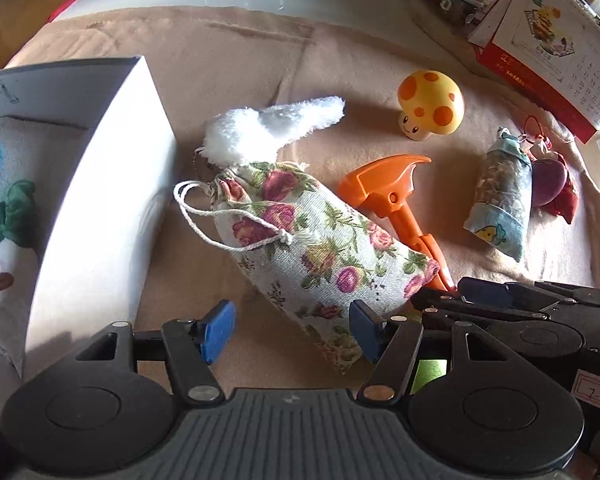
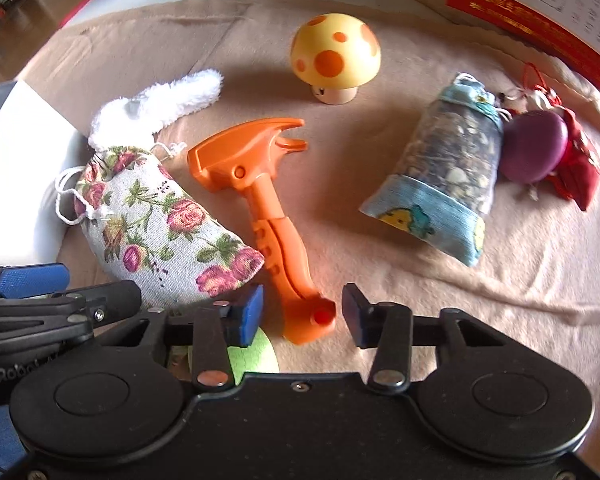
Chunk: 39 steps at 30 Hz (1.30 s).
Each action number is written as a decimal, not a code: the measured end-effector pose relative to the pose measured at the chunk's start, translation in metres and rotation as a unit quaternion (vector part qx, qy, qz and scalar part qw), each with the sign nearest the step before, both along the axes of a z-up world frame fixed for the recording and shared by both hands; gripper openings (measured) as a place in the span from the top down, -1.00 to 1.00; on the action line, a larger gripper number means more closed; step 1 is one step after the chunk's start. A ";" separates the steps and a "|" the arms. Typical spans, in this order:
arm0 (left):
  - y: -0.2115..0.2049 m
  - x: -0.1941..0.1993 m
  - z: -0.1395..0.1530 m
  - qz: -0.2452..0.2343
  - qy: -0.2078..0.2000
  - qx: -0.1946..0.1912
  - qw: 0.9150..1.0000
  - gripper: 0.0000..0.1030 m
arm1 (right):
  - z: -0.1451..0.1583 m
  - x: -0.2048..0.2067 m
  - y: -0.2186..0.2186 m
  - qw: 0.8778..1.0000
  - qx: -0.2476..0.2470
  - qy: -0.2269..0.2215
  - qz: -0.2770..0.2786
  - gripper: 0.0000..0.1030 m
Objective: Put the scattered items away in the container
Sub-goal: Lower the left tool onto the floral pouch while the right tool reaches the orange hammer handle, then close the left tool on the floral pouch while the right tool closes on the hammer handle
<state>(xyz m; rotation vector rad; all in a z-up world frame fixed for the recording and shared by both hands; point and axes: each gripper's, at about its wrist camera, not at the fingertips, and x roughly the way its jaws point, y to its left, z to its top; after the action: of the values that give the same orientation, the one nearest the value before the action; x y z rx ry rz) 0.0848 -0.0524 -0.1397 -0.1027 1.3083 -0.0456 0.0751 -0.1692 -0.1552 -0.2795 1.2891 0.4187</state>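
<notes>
While both tools point steeply down at the beige cloth (image 2: 499, 264) covering the surface, neither grips anything. Left tool (image 1: 292, 330): jaws apart, with the lower end of the floral pouch (image 1: 300, 240) lying between the blue pads; contact with the pads cannot be confirmed. Right tool (image 2: 301, 316): jaws apart, straddling the butt of the orange toy hammer (image 2: 260, 200), with a visible gap on each side. The white container (image 1: 100, 184) stands at the left edge of the cloth, just beside the pouch, and holds a white embroidered cushion (image 1: 0, 220). A white plush piece (image 1: 268, 124) touches the pouch neck. Farther right lie a yellow mushroom toy (image 2: 333, 56), a blue sachet (image 2: 447, 168), a purple egg-shaped item (image 2: 533, 152) and a red charm (image 2: 579, 172)
</notes>
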 end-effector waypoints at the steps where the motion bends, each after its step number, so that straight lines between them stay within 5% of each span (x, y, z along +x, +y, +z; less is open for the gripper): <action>1: 0.001 0.002 -0.002 0.000 0.003 0.000 1.000 -0.25 | -0.004 0.000 0.003 1.000 -0.006 -0.002 0.003 0.24; 13: -0.027 0.014 -0.023 -0.050 0.024 -0.019 0.998 -0.53 | -0.008 -0.022 -0.064 0.997 -0.047 0.008 -0.061 0.31; 18: -0.050 0.017 -0.036 -0.073 0.026 0.009 0.997 -0.69 | -0.007 -0.034 -0.101 0.995 -0.048 0.019 -0.085 0.30; 24: -0.041 0.028 -0.040 -0.039 0.025 -0.018 0.999 -0.73 | -0.007 -0.037 -0.116 0.994 -0.042 0.022 -0.095 0.29; 29: -0.049 0.026 -0.040 -0.087 0.008 0.007 0.996 -0.54 | -0.006 -0.034 -0.111 0.994 -0.039 0.026 -0.097 0.29; 33: -0.071 0.009 -0.031 -0.182 -0.015 0.064 0.981 -0.34 | -0.004 -0.036 -0.112 0.994 -0.034 0.029 -0.100 0.29; 39: -0.103 -0.029 -0.028 -0.328 -0.031 0.107 0.938 -0.29 | 0.000 -0.043 -0.120 0.994 -0.037 0.033 -0.099 0.29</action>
<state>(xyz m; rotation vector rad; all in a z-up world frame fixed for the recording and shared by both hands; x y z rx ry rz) 0.0562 -0.1552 -0.1677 0.5231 1.2281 -0.4710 0.0319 -0.2897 -0.1550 -0.1988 1.3854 0.2136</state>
